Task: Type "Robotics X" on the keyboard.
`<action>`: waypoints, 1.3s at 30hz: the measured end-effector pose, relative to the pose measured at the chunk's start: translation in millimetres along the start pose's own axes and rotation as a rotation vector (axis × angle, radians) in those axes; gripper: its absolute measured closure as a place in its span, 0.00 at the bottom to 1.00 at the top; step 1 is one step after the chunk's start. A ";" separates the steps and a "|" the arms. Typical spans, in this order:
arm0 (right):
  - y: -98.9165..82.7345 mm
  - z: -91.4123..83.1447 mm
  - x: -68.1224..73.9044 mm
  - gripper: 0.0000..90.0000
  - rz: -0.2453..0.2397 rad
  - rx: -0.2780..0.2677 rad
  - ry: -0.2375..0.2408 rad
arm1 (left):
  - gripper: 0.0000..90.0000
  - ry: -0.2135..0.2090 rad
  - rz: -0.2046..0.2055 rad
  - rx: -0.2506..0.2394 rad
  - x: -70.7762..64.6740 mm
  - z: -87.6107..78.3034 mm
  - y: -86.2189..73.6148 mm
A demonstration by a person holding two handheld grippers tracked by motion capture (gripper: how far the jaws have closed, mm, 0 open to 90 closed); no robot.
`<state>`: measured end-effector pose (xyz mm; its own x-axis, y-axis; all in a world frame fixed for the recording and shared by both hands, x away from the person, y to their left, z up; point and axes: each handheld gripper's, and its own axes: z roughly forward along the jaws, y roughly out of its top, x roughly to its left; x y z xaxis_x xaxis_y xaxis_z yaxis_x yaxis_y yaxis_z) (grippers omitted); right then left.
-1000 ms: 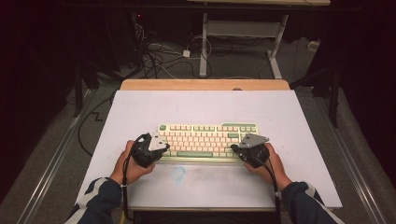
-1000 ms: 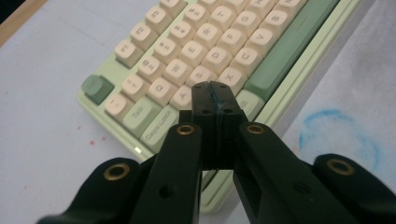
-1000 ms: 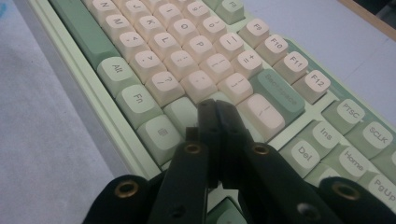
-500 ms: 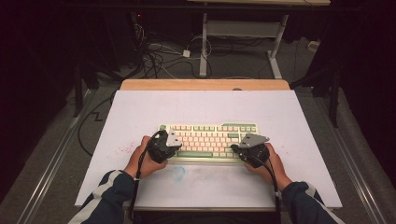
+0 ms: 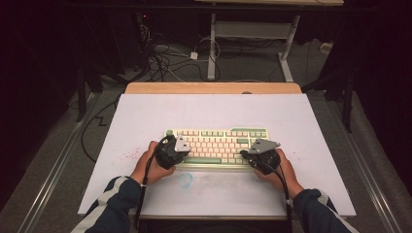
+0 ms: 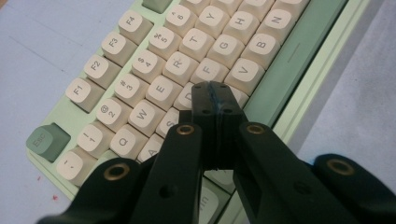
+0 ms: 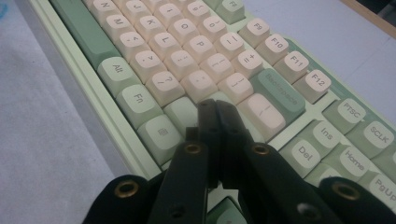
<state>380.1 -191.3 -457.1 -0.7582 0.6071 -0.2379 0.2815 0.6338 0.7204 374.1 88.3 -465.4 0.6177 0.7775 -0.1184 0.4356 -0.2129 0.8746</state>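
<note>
I keep both grippers pinched tight with nothing between, using tips as styluses. The keyboard [image 5: 216, 145] lies mid-table. Left gripper [image 6: 215, 91] hovers near D; right gripper [image 7: 215, 108] near Enter. I would press straight down, one key only.

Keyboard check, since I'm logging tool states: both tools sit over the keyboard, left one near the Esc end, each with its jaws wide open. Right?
Not quite. Both tools are shut, jaws pressed together with nothing between them, as each gripper view shows. The left tool does sit over the keyboard near the Esc end, the right tool near Backspace.
</note>
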 end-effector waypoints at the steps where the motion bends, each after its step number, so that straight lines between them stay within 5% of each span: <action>1: 0.0 0.0 0.0 1.00 0.000 0.000 0.000 | 0.97 -0.002 -0.004 0.001 0.1 -0.1 0.2; 7: 0.0 0.0 0.1 1.00 0.001 0.000 0.000 | 0.97 0.004 0.002 0.024 -0.1 2.9 -2.7; 26: -0.1 -0.3 0.0 1.00 0.007 -0.001 0.001 | 0.97 0.000 0.007 -0.028 -1.2 -4.6 2.5; 32: 0.0 -0.6 -0.5 1.00 0.004 -0.002 0.002 | 0.92 0.010 0.007 -0.063 -0.2 -7.7 4.9; 39: 2.1 -5.9 -0.2 1.00 0.008 -0.026 0.006 | 0.75 0.026 0.005 -0.125 0.3 -11.8 8.1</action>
<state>377.4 -192.8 -451.7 -0.7595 0.6092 -0.2281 0.2725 0.6164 0.7388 370.1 93.8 -452.8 0.6020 0.7919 -0.1027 0.3463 -0.1430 0.9272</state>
